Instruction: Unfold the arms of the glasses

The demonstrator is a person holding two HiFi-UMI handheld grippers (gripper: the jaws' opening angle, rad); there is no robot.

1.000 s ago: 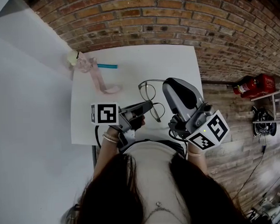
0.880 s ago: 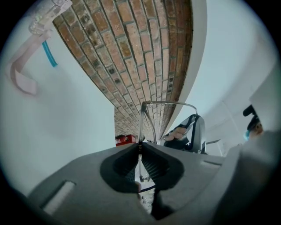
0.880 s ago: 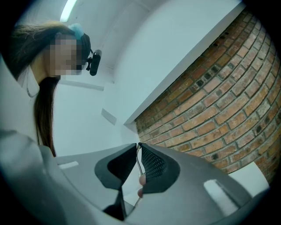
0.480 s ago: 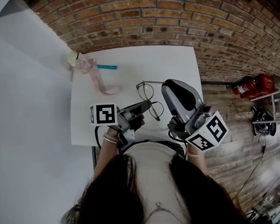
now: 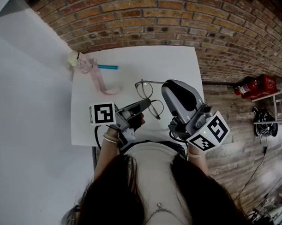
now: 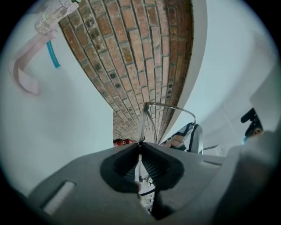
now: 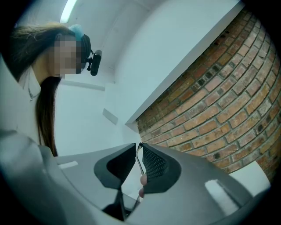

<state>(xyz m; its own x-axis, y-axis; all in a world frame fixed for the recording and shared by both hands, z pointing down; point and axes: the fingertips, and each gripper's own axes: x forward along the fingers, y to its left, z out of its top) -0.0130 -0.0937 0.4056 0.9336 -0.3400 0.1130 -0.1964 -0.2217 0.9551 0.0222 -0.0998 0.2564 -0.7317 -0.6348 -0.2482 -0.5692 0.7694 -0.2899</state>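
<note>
Left tongs [image 6: 140, 147] clenched on glasses [image 5: 144, 90] frame | right tongs [image 7: 139, 151] clenched on one arm's tip | glasses above counter [image 5: 176, 62], lenses shifted left since last second | I judge the arm is opening, unfinished.

The head view looks steeply down on the white table [image 5: 130, 64] and brick wall [image 5: 142, 17]. The left gripper view, close behind the left tool [image 6: 140, 146], faces across the table to that wall; the right gripper view tilts up at the same wall.
</note>
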